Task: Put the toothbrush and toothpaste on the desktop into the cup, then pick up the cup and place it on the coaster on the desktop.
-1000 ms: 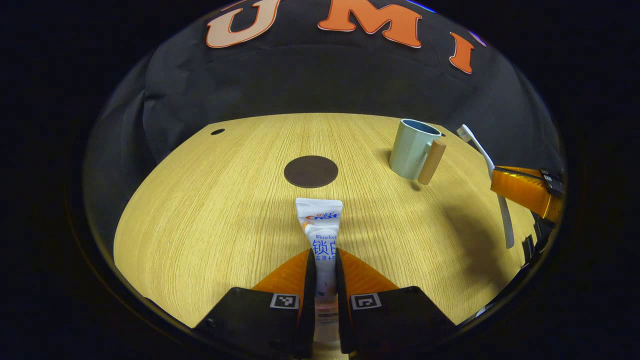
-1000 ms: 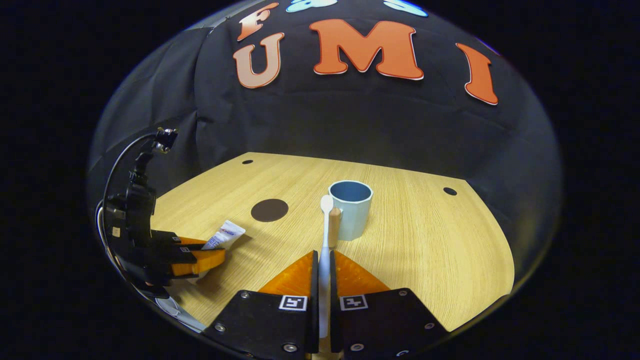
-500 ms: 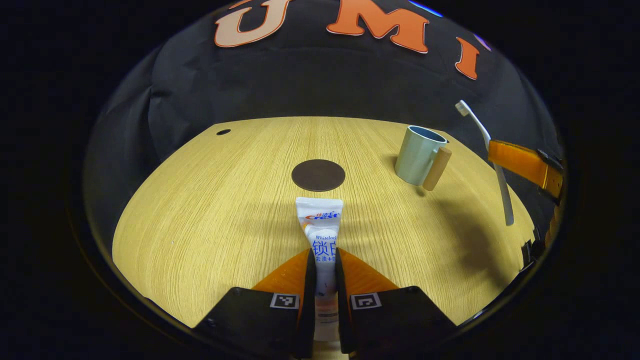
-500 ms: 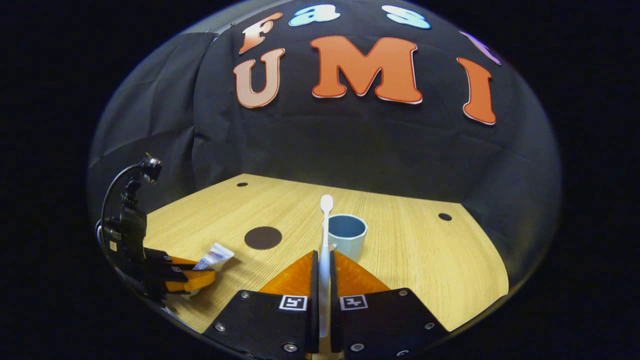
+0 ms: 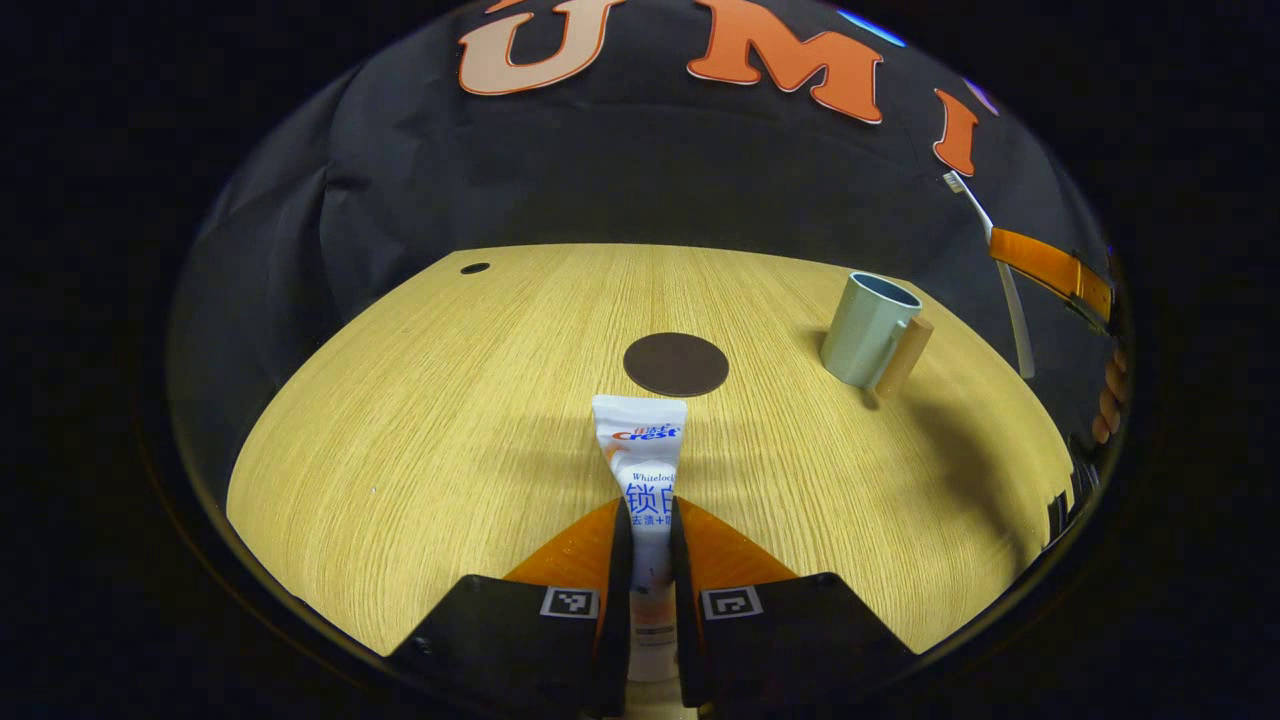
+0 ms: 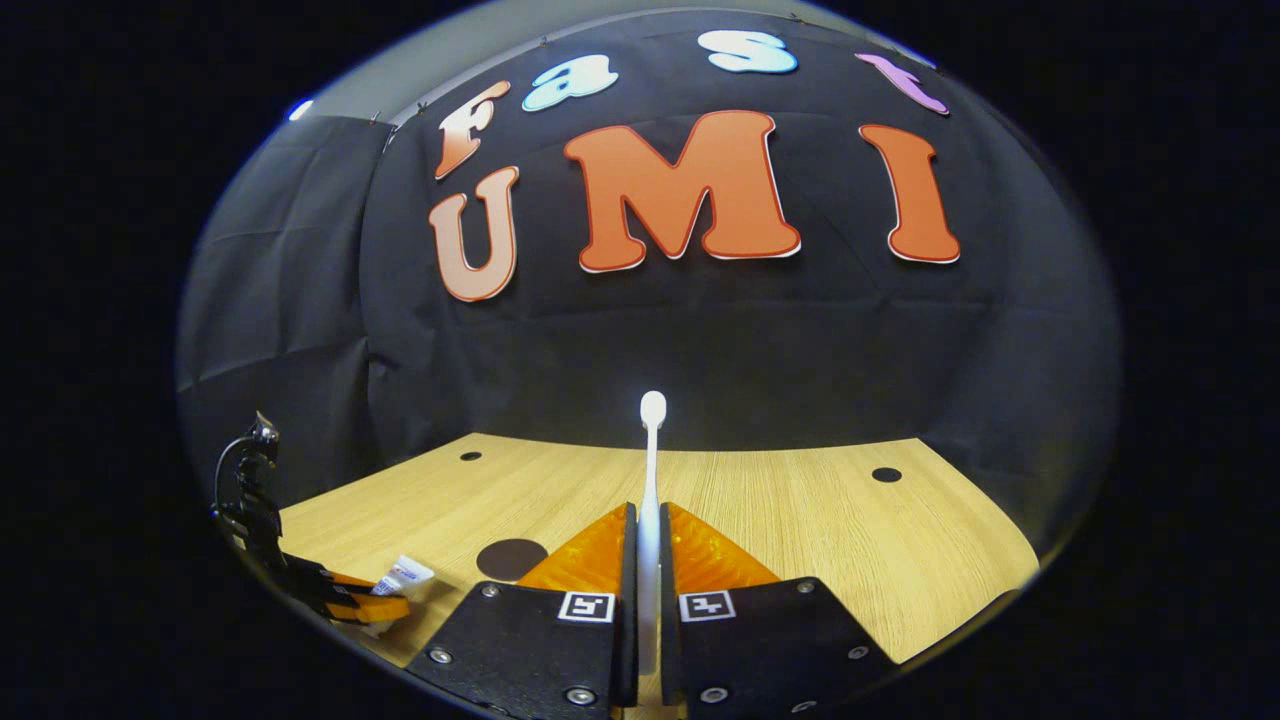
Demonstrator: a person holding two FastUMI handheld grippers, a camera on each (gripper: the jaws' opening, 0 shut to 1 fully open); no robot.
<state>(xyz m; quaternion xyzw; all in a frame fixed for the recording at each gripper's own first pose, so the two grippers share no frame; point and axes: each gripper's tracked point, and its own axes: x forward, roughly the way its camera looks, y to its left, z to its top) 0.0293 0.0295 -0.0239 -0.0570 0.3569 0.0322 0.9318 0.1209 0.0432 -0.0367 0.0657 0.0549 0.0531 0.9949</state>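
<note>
My left gripper is shut on a white toothpaste tube, whose flat end points at the dark round coaster. Whether the tube touches the wood I cannot tell. A pale blue cup with a wooden handle stands upright at the right of the coaster. Above and right of the cup, my right gripper holds a white toothbrush in the air. In the right gripper view, my right gripper is shut on the toothbrush, head up. The left gripper, toothpaste and coaster lie low at the left.
The wooden desktop has small dark holes near its far corners. Black cloth walls close in behind and to the sides. A hand's fingers show at the right edge of the left gripper view.
My right gripper has risen and tilted up with the toothbrush, so the cup has dropped behind its fingers in its view. The left gripper has barely moved, still holding the toothpaste.
</note>
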